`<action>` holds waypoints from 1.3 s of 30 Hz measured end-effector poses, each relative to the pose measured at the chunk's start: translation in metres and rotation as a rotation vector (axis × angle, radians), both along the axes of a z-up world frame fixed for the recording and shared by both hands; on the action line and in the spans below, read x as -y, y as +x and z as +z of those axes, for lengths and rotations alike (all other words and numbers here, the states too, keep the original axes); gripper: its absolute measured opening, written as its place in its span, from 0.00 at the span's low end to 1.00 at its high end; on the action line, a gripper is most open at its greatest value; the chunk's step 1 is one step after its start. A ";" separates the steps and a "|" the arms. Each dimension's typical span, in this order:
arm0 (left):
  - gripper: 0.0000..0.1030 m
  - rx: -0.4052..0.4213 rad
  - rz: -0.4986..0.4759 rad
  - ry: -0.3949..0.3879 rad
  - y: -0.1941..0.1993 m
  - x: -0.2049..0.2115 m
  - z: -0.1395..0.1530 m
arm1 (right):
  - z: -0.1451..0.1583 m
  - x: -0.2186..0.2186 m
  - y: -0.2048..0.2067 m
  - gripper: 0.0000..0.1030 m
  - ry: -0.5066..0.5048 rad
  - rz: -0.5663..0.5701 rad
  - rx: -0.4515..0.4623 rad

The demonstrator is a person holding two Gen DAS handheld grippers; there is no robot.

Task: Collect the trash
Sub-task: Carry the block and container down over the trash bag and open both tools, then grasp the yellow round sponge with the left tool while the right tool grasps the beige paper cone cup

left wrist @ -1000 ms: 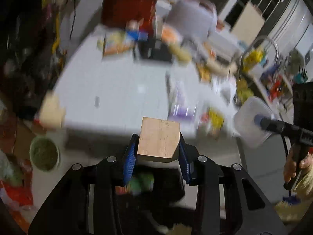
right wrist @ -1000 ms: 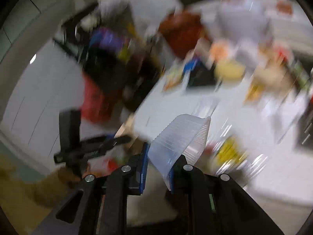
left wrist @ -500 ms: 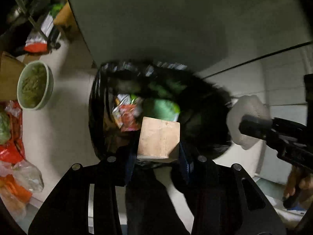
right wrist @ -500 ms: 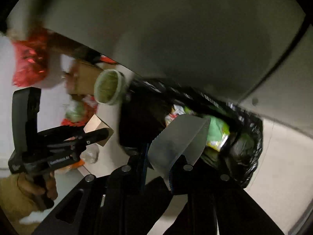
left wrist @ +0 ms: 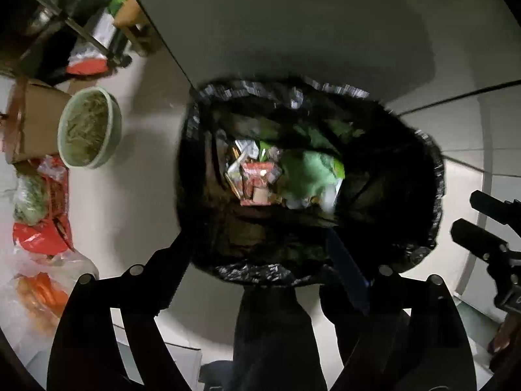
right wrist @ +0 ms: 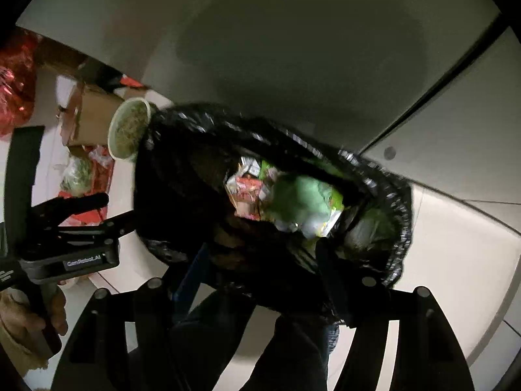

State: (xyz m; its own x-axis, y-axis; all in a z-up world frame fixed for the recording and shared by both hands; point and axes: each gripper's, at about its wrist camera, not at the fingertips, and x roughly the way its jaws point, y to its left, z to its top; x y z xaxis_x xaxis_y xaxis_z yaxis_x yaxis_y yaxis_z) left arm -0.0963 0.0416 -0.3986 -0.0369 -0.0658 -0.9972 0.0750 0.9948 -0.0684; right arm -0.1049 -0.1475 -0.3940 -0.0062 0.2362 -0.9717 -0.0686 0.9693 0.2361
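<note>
A black trash bag [left wrist: 420, 169] lines a bin on the floor and holds wrappers, a green bag [left wrist: 309, 172] and a small tan box [left wrist: 260, 194]. It also shows in the right wrist view [right wrist: 182, 176]. My left gripper [left wrist: 267, 260] hangs over the bag's near rim, open and empty. My right gripper [right wrist: 263, 267] also hangs over the bag, open and empty. The right gripper shows at the right edge of the left wrist view [left wrist: 488, 228], and the left gripper shows at the left of the right wrist view [right wrist: 75, 228].
A pale green bowl [left wrist: 88, 130] of scraps stands on the floor left of the bag, beside a cardboard box [left wrist: 32, 120]. Red and clear plastic bags [left wrist: 42, 228] lie at the far left. A grey cabinet face [left wrist: 293, 26] rises behind the bag.
Both grippers swung from the cluttered table down over the trash bag. The left let go of the tan box and the right let go of the clear plastic cup; both jaws opened.
</note>
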 end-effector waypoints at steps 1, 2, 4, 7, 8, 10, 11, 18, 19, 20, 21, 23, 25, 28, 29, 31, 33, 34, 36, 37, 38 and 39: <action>0.78 0.021 -0.001 0.001 0.001 0.001 0.013 | 0.016 0.000 0.000 0.65 0.008 0.004 0.025; 0.78 0.046 -0.004 0.003 0.001 0.002 0.028 | 0.025 -0.001 0.000 0.65 0.011 0.009 0.046; 0.78 0.118 -0.006 -0.003 -0.001 0.000 0.072 | 0.068 -0.002 -0.002 0.65 0.025 0.024 0.108; 0.79 0.245 -0.007 -0.021 -0.006 -0.003 0.143 | 0.135 -0.004 -0.007 0.67 0.098 0.038 0.207; 0.82 0.286 -0.005 -0.025 -0.008 -0.005 0.164 | 0.154 -0.004 -0.008 0.70 0.119 0.045 0.233; 0.86 0.395 0.004 -0.033 -0.011 -0.007 0.210 | 0.210 -0.006 -0.014 0.72 0.196 0.071 0.315; 0.87 0.447 0.006 -0.029 -0.012 -0.008 0.230 | 0.227 -0.007 -0.016 0.74 0.219 0.080 0.348; 0.88 0.693 0.052 0.001 0.016 -0.003 0.313 | 0.355 0.011 0.006 0.95 0.153 0.069 0.731; 0.88 0.711 0.056 -0.007 0.022 -0.002 0.319 | 0.365 0.018 0.015 0.95 0.107 0.054 0.780; 0.88 0.717 0.060 -0.007 0.026 -0.001 0.324 | 0.370 0.025 0.024 0.95 0.070 0.037 0.809; 0.88 0.720 0.068 -0.009 0.033 0.003 0.328 | 0.380 0.035 0.037 0.95 0.015 0.004 0.850; 0.88 0.715 0.078 -0.033 0.038 0.009 0.331 | 0.382 0.057 0.067 0.95 -0.085 -0.056 0.902; 0.88 0.695 0.087 -0.068 0.044 0.017 0.332 | 0.374 0.075 0.097 0.95 -0.208 -0.091 0.893; 0.88 0.666 0.081 -0.087 0.045 0.036 0.331 | 0.349 0.108 0.149 0.95 -0.321 -0.134 0.813; 0.88 0.664 0.075 -0.087 0.045 0.040 0.330 | 0.340 0.119 0.167 0.95 -0.330 -0.143 0.777; 0.88 0.663 0.062 -0.082 0.046 0.049 0.331 | 0.324 0.136 0.190 0.95 -0.348 -0.162 0.724; 0.88 0.654 0.056 -0.086 0.049 0.057 0.333 | 0.313 0.153 0.207 0.95 -0.297 -0.161 0.680; 0.88 0.648 0.056 -0.092 0.052 0.062 0.333 | 0.308 0.156 0.215 0.95 -0.281 -0.152 0.662; 0.88 0.633 0.051 -0.107 0.060 0.072 0.332 | 0.300 0.160 0.228 0.89 -0.237 -0.108 0.624; 0.88 0.629 0.046 -0.112 0.064 0.077 0.333 | 0.297 0.160 0.231 0.79 -0.208 -0.086 0.605; 0.88 0.628 0.036 -0.118 0.069 0.082 0.332 | 0.295 0.163 0.234 0.66 -0.160 -0.072 0.581; 0.88 0.631 0.026 -0.118 0.076 0.089 0.333 | 0.297 0.165 0.233 0.64 -0.128 -0.078 0.577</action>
State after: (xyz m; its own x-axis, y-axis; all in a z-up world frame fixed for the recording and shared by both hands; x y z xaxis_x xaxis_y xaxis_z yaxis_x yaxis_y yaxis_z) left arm -0.0206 -0.0478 -0.0655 0.5576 -0.1696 -0.8126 0.1124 0.9853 -0.1285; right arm 0.1280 -0.3128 -0.0967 0.5436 0.0953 -0.8339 -0.0785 0.9950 0.0625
